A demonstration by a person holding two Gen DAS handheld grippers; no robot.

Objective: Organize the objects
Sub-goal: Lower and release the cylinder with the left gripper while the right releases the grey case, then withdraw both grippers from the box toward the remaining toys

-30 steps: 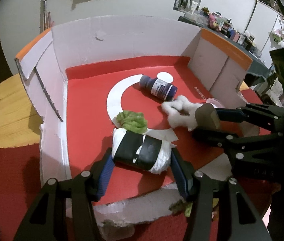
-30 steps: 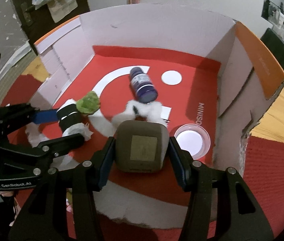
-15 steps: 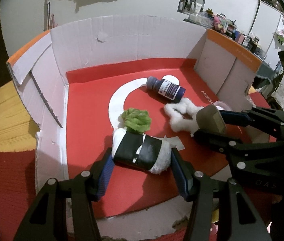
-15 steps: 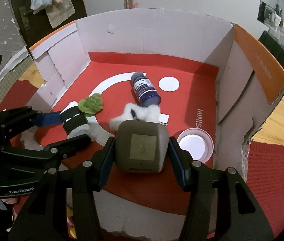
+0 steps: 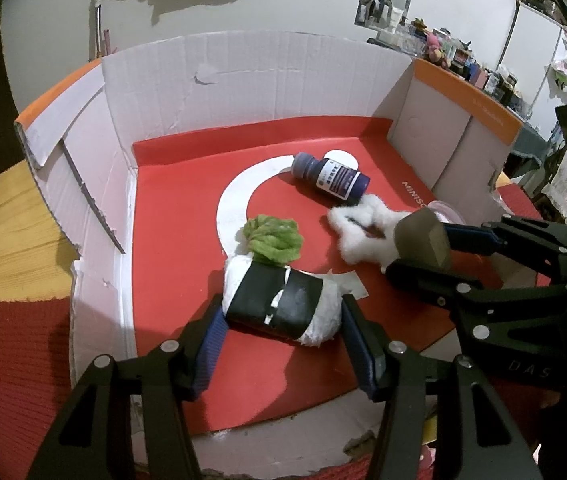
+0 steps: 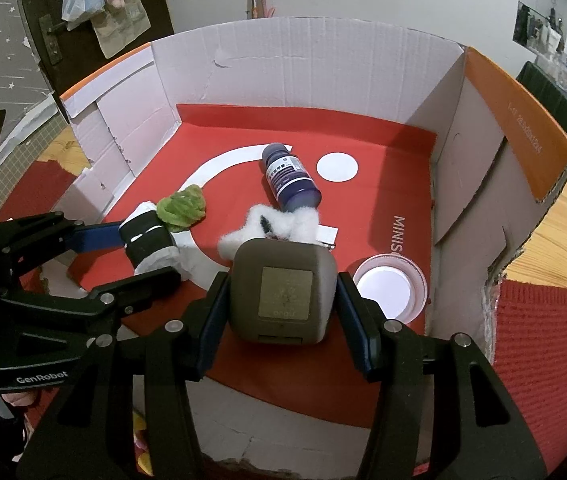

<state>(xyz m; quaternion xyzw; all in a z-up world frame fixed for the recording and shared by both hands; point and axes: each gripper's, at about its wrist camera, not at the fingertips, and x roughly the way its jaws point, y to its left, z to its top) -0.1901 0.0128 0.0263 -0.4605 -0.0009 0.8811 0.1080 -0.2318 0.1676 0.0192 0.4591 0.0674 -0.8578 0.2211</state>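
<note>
My left gripper (image 5: 283, 318) is shut on a white bundle wrapped in a black band (image 5: 279, 304), low over the red floor of a cardboard box (image 5: 243, 76). A green crumpled tuft (image 5: 273, 238) touches the bundle's far end. My right gripper (image 6: 283, 286) is shut on a grey-brown square device with a small screen (image 6: 283, 292), just right of the left gripper (image 6: 149, 254) and its bundle (image 6: 149, 240). In the left wrist view the right gripper (image 5: 423, 252) comes in from the right with the device (image 5: 423, 240).
A dark blue bottle (image 6: 289, 180) lies on its side mid-floor, with white cotton fluff (image 6: 279, 224) at its base. A clear round lid (image 6: 387, 290) sits by the right wall (image 6: 463, 200). White box walls stand on three sides; the near edge is torn and low.
Both grippers keep their hold and stay where they were. The views have shifted only slightly.
</note>
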